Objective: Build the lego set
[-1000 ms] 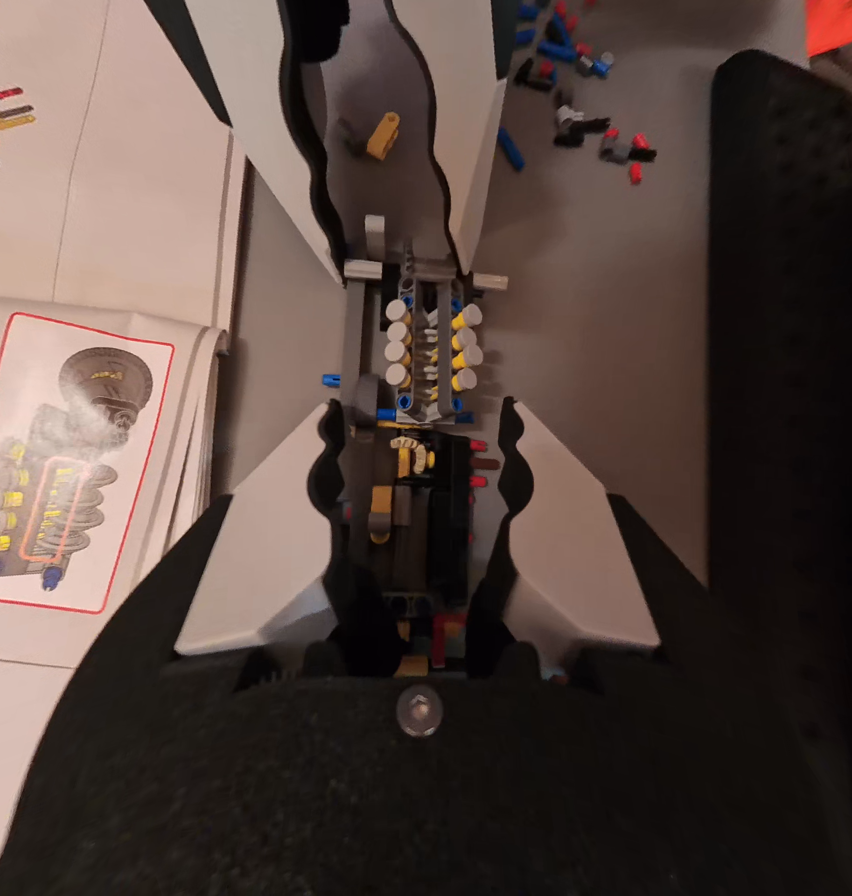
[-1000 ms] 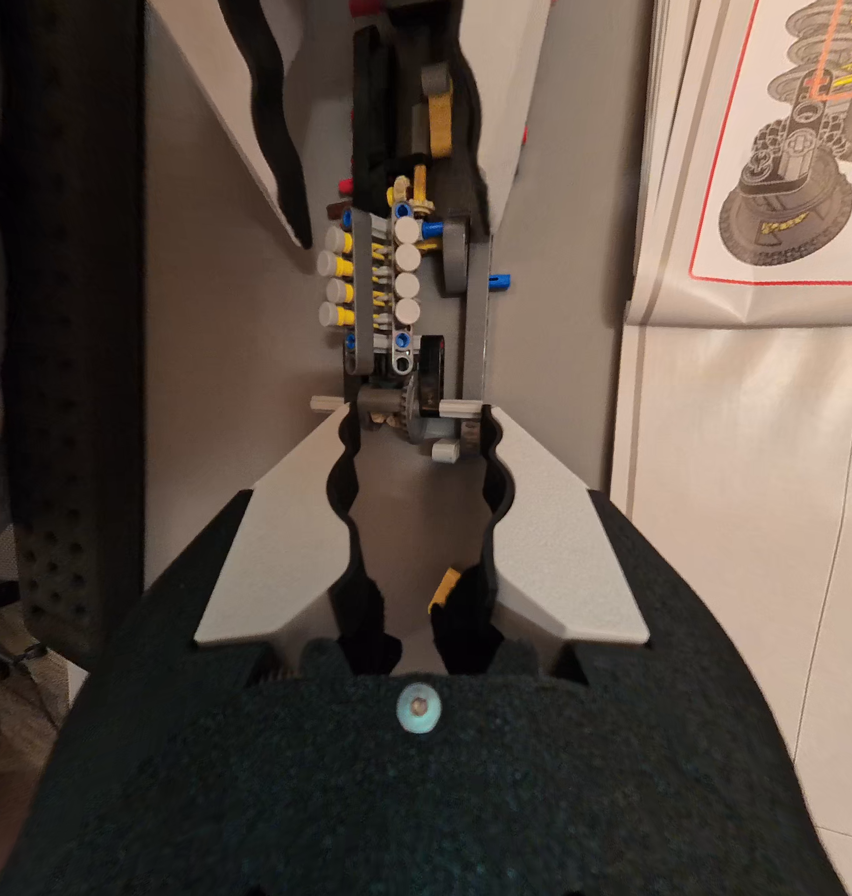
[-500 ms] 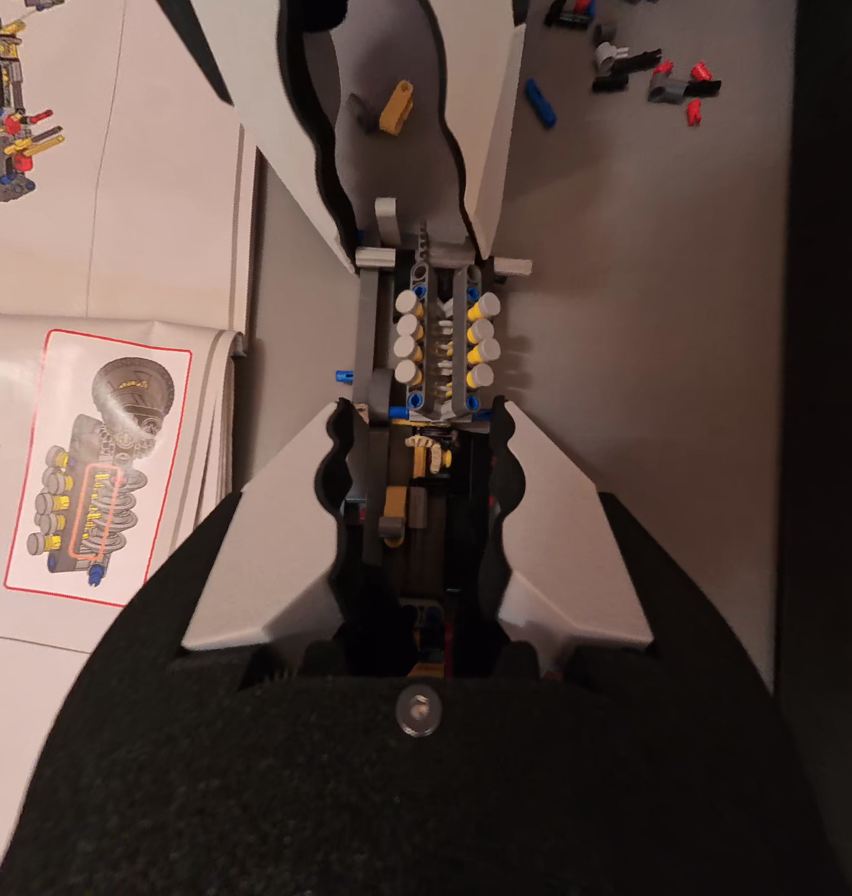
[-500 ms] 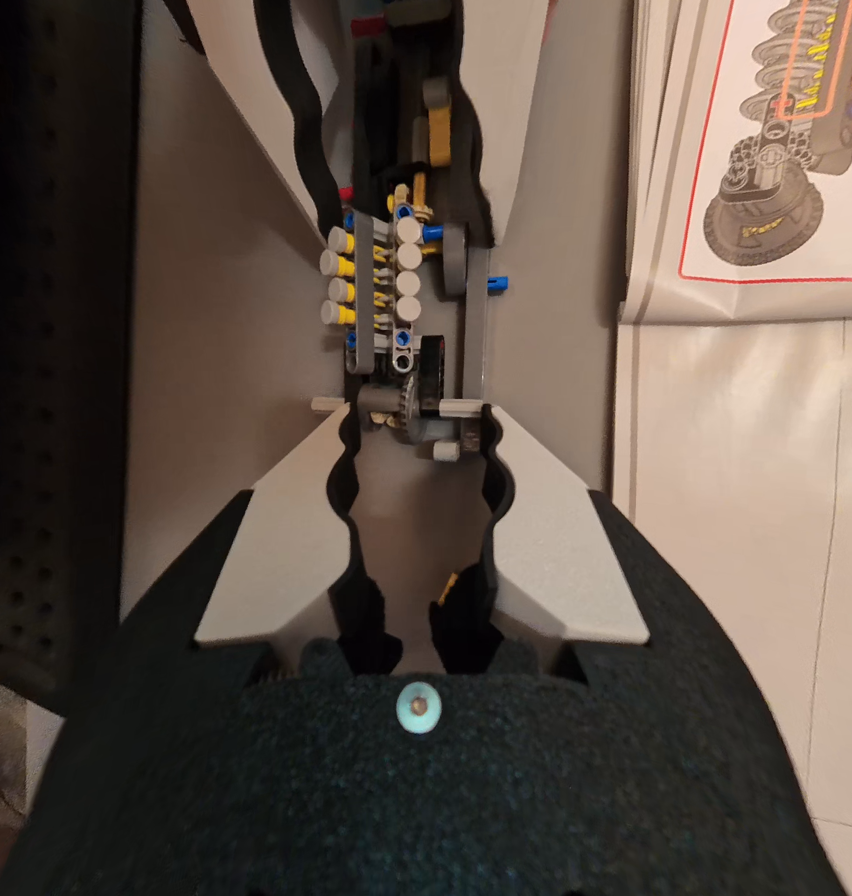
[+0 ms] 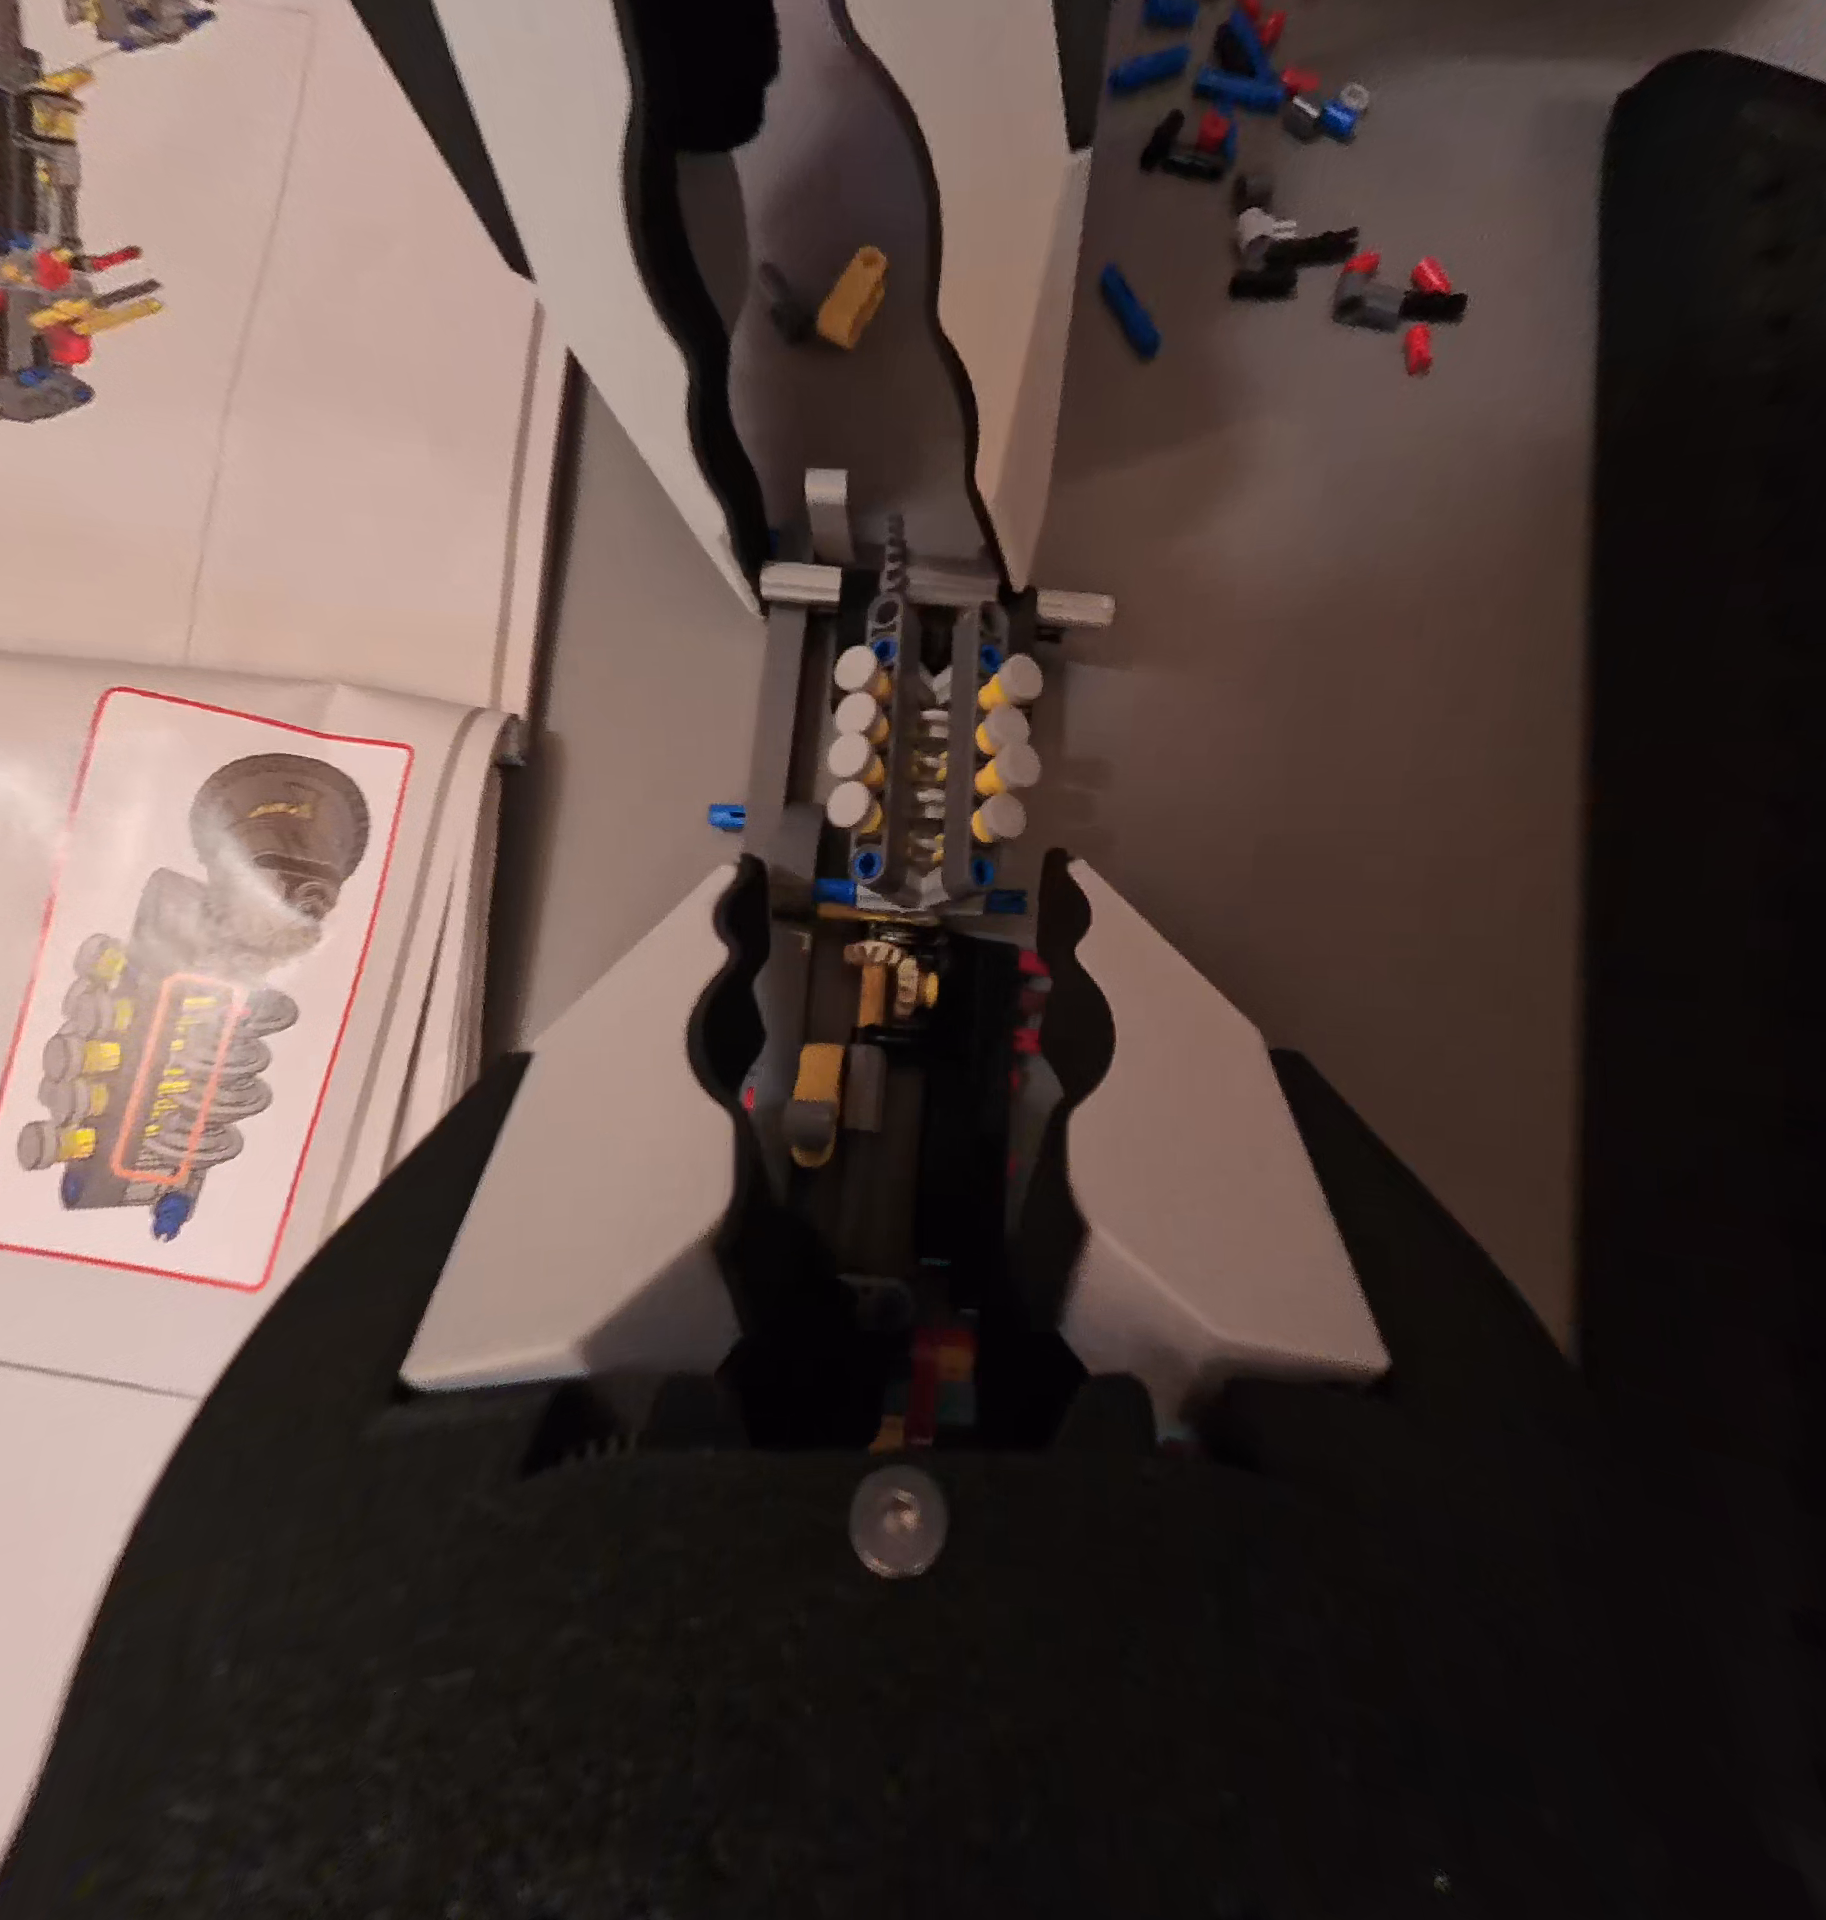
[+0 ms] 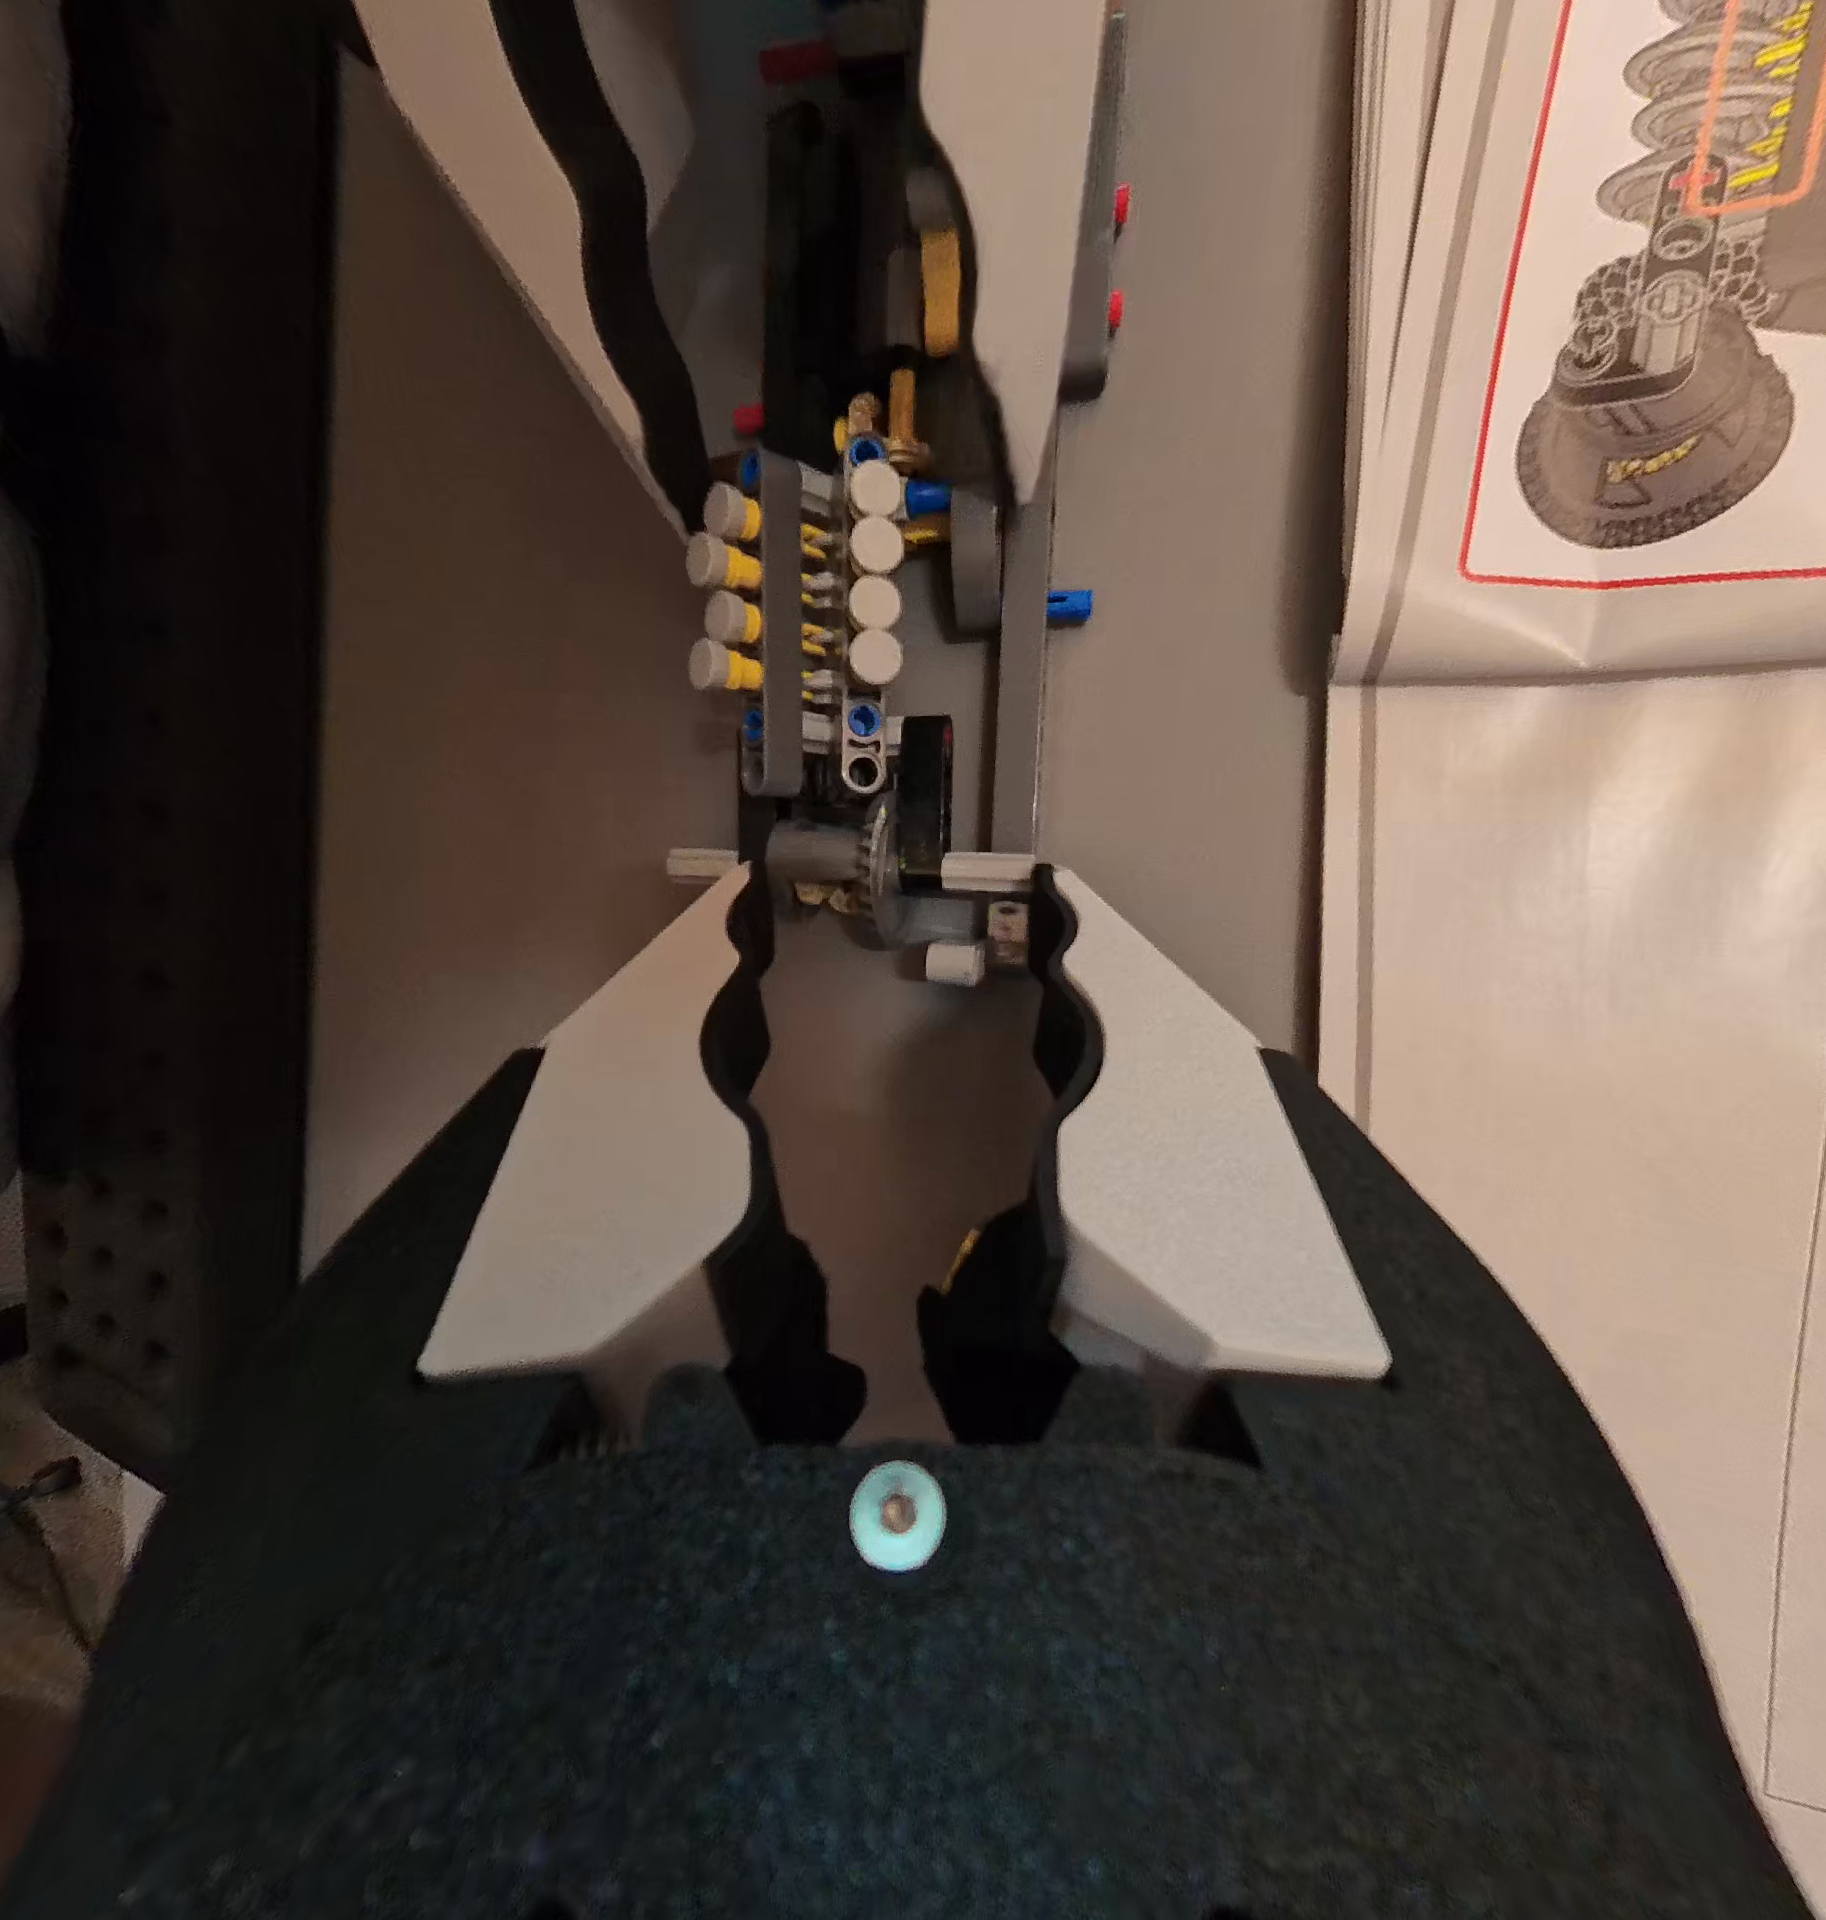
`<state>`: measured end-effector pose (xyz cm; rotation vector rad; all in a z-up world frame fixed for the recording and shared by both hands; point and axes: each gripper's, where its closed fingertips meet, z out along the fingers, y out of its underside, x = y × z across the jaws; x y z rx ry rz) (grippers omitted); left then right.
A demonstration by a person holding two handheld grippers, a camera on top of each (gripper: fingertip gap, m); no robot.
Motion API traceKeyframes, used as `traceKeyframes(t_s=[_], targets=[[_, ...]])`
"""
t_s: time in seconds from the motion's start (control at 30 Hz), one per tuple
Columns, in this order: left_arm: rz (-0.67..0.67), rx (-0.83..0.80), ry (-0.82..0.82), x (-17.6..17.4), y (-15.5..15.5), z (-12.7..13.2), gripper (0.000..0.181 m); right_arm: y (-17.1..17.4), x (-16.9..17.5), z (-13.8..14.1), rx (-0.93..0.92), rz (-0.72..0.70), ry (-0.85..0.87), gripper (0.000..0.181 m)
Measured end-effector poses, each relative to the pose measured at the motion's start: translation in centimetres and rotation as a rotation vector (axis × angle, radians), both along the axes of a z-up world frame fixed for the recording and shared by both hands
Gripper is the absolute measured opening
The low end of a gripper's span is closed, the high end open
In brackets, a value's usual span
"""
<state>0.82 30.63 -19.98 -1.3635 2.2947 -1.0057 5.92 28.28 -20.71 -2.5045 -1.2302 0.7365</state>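
Note:
A long lego model (image 5: 924,758) with a grey engine block, white and yellow cylinders and blue pins is held between both grippers above the grey table. My left gripper (image 5: 904,883) is shut on the model's dark chassis end, which fills the gap between its fingers. My right gripper (image 6: 893,883) faces it and is shut on the model's (image 6: 836,623) other end, at the grey cross axle and gear. In the left wrist view the right gripper (image 5: 888,592) shows at the top.
An open instruction booklet (image 5: 213,987) lies to the left; it also shows in the right wrist view (image 6: 1667,312). Loose blue, red and black pieces (image 5: 1293,208) are scattered at the far right. A yellow piece (image 5: 855,296) lies under the right gripper. A black perforated object (image 5: 1740,727) borders the table. Spacing between my two grippers at the tips: around 7 centimetres. From my right tips it is roughly 8 centimetres to the yellow piece (image 5: 855,296); from my left, 15 centimetres.
Both grippers and the model have swayed slightly over the table together. Both grips are unchanged.

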Motion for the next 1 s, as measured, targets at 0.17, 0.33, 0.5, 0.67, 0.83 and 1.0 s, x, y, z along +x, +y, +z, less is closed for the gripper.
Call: traceKeyframes(t_s=[0.17,0.33,0.5,0.67,0.83,1.0], targets=[[0.008,0.027,0.017,0.1,0.12,-0.47,0.048,0.0,0.01,0.0,-0.008,0.007,-0.009,0.049],[0.009,0.047,0.004,0.27,0.33,-0.56,0.047,0.01,0.0,0.02,-0.01,0.006,-0.009,0.049],[-0.007,0.032,0.004,0.3,0.27,-0.51,0.041,-0.03,0.0,0.03,-0.007,0.0,0.009,0.049],[-0.004,0.014,0.008,0.37,0.27,-0.48,0.04,-0.02,0.01,0.07,-0.002,-0.014,0.051,0.049],[-0.005,0.011,0.007,0.31,0.2,-0.46,0.041,-0.04,-0.16,0.11,0.002,-0.04,0.037,0.05],[-0.004,-0.008,0.012,0.27,0.19,-0.39,0.041,0.33,0.25,0.22,0.062,-0.08,0.005,0.078]])
